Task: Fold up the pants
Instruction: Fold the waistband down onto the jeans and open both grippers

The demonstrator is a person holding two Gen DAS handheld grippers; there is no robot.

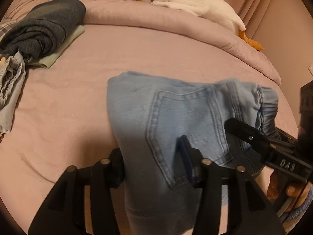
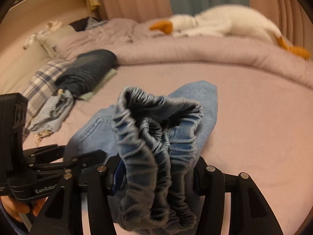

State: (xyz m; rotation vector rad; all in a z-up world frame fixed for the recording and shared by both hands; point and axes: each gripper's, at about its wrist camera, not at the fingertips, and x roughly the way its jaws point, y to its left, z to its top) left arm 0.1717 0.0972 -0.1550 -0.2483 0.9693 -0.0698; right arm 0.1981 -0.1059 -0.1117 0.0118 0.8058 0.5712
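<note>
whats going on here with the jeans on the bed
A person is folding a pair of light blue jeans on a pink bed, working handheld tongs in each hand. The jeans lie between the left tongs by the back pocket, while the bunched elastic waistband sits in the right tongs. Whether either is still pinching is unclear. Other folded clothes sit at the bed's far side, and a plush goose lies on the rolled duvet.
</note>
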